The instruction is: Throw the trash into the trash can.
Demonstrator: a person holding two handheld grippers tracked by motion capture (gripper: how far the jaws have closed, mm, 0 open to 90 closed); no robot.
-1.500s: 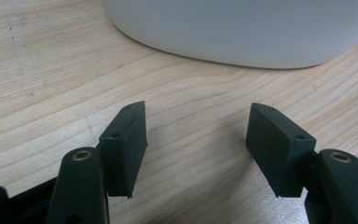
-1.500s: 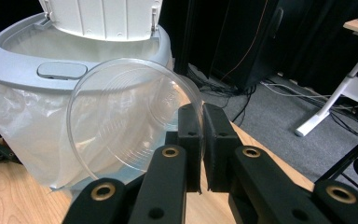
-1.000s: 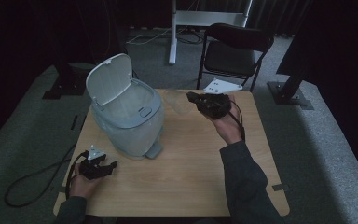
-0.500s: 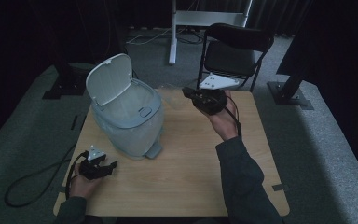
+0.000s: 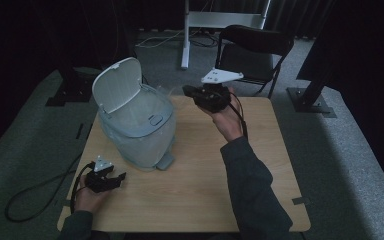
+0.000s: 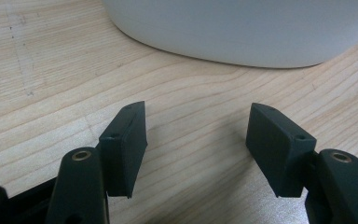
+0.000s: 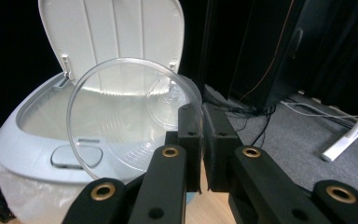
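A pale blue-grey pedal bin lined with a plastic bag stands on the wooden table, its white lid tipped up. My right gripper hovers just right of the bin's open top. In the right gripper view this gripper is shut on the rim of a clear plastic cup, which lies on its side with its mouth toward the camera, in front of the bin. My left gripper rests low near the table's front left; its jaws stand open over bare wood, facing the bin's base.
A black folding chair stands beyond the table's far edge, with a white stand behind it. A black cable loops on the floor at the left. Dark equipment bases sit at both sides of the table.
My right hand has lifted and moved left toward the bin's opening with the cup in its grip. The left hand has stayed in place.
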